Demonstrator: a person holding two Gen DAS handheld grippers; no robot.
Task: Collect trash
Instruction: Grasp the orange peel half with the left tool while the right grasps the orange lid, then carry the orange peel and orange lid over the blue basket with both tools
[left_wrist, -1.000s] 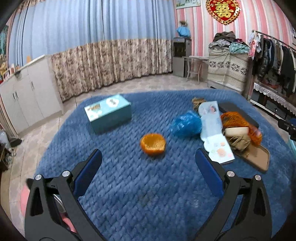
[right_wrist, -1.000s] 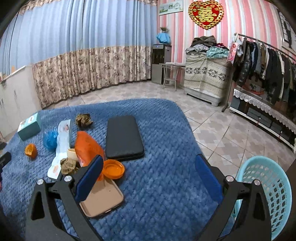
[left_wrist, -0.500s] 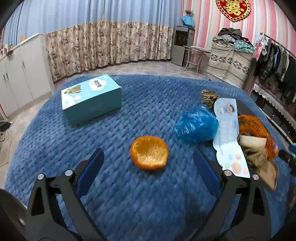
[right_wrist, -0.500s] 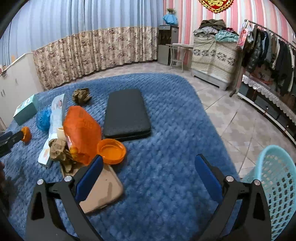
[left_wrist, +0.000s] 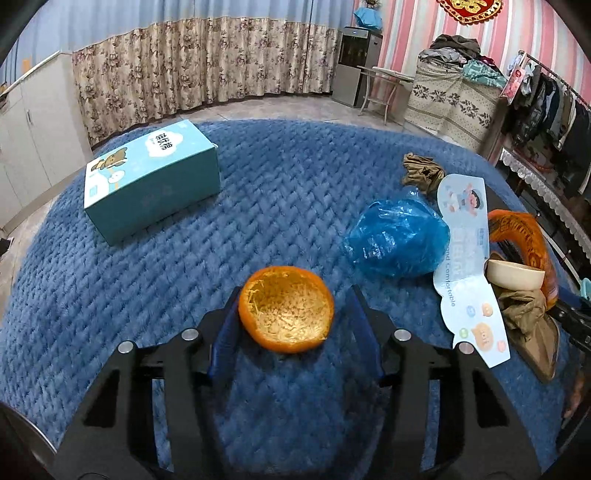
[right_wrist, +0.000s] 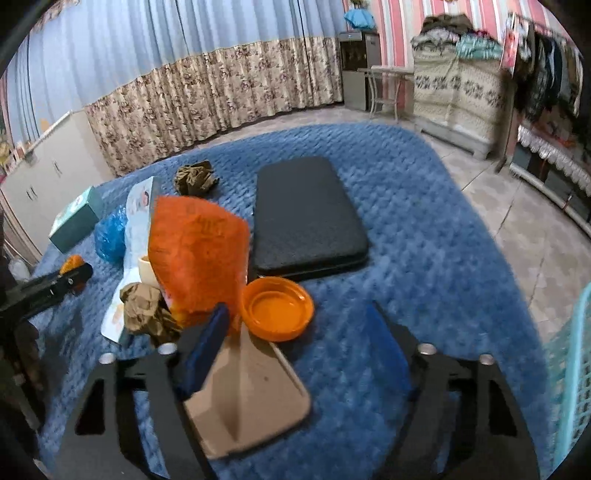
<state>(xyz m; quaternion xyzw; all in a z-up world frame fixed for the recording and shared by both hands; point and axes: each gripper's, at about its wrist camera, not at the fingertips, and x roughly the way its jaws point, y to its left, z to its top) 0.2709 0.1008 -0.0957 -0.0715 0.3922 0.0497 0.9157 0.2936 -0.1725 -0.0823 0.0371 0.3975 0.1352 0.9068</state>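
Orange peel (left_wrist: 286, 314) btwn left tongs (left_wrist: 290, 325)

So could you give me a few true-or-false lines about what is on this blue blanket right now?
1. The orange peel sits between the left gripper fingers. True.
2. The tissue box lies on top of the blue plastic bag. False: they lie apart.
3. The orange lid rests open side up. True.
4. The right gripper grips the black case. False: the case lies beyond it, untouched.
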